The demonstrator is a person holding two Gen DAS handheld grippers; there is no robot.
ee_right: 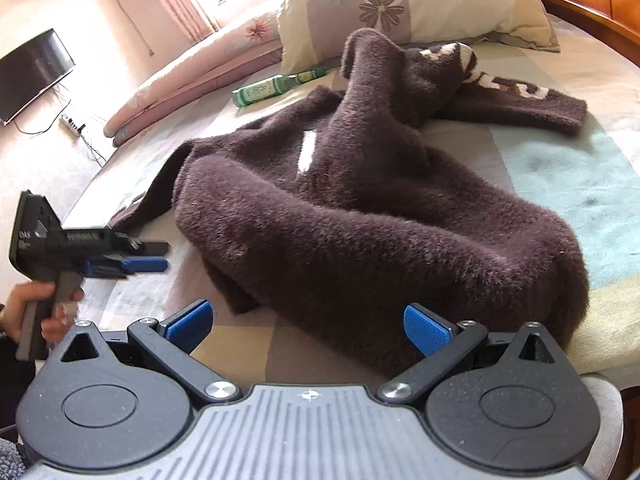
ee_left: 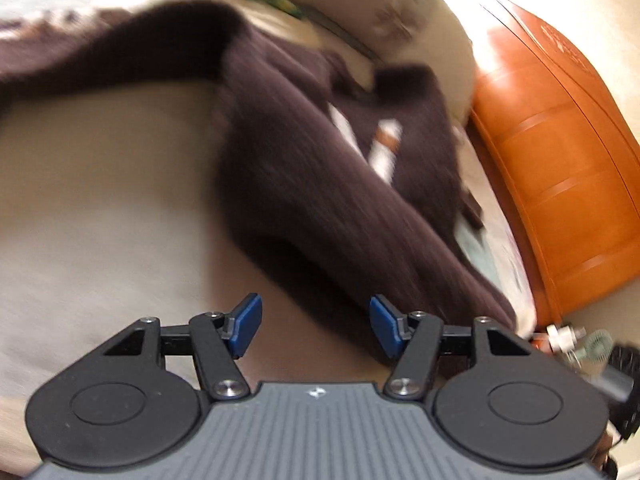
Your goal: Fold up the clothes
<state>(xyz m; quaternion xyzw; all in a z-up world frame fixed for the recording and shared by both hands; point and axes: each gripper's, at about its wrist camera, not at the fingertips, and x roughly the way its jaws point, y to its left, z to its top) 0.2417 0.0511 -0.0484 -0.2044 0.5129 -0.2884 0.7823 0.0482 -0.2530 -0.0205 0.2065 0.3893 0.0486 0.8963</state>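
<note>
Right wrist view, left to right: hand [ee_right: 38, 312] holding the left gripper [ee_right: 150, 258], jaws apart and empty, beside the bed [ee_right: 568, 168]; brown sweater [ee_right: 360, 208] heaped mid-bed; green bottle [ee_right: 264, 90] and pillow [ee_right: 420, 4] behind it. Right gripper [ee_right: 308, 326] wide, empty, just short of the sweater's near edge.

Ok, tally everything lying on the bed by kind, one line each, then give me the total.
Brown fuzzy sweater: 1
Green bottle: 1
Floral pillow: 1
Folded pink quilt: 1
Total: 4
</note>
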